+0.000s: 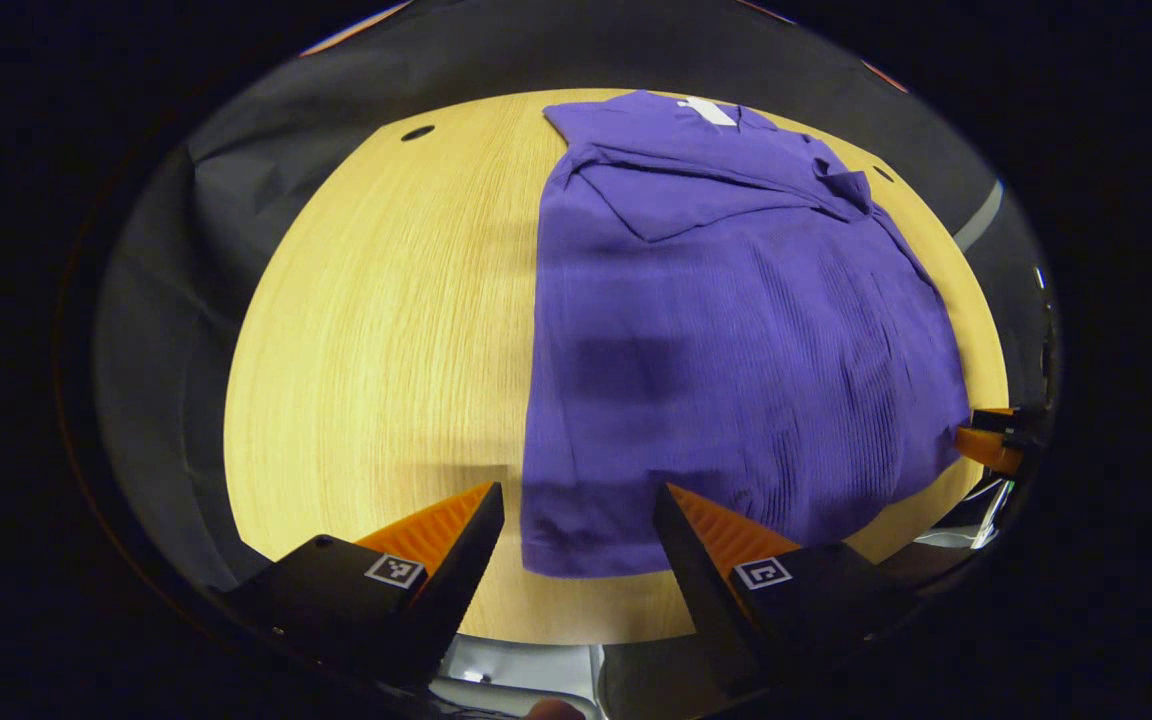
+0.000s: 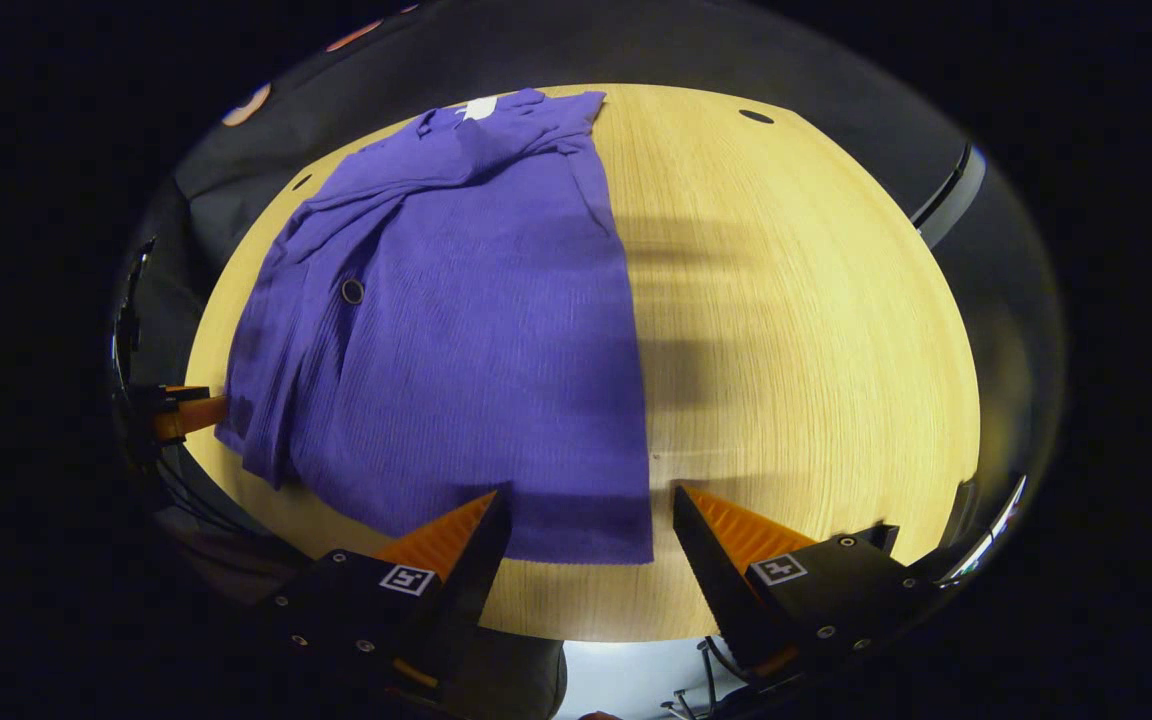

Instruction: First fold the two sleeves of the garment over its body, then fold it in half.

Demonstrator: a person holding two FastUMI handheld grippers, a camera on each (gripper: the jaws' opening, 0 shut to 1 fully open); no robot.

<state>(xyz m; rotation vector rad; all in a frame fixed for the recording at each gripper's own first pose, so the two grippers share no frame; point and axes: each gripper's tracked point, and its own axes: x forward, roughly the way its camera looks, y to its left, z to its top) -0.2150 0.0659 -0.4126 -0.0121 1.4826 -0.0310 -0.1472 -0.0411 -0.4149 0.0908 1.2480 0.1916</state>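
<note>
Setting: pale wooden table (image 1: 376,340) under booth light, dark cloth wall behind it, small round holes near its far rim.

Left gripper (image 1: 579,500): released, jaws wide apart, nothing between them but air; it hovers over the near left corner of the hem, which sits at about 12 o'clock just beyond the fingertips.

Right gripper (image 2: 591,505): likewise spread and holding nothing; the near right hem corner lies at about 12 o'clock, just ahead of the tips.

Garment (image 1: 736,340): a purple ribbed shirt lying flat on the table, collar at the far end, hem at the near edge. Its long axis runs straight away from both grippers, toward 12 o'clock.

Sleeves: both appear already laid over the body, judging from the folded flap (image 1: 696,195) near the collar and the long ridge of cloth on the other side.

Deciding relation: each gripper sits at its own hem corner, neither plainly nearer, so the half fold looks like a two-handed lift carrying the hem to the collar.

Left gripper view alone: the folded sleeve flap with its clean diagonal edge, and the other gripper's tip at 3 o'clock.

Right gripper view alone: a small round button (image 2: 352,291) on the shirt, the bunched left side ridge, and the other gripper at 9 o'clock.

Risk: the sleeves could slide out if the corners rise unevenly.
</note>
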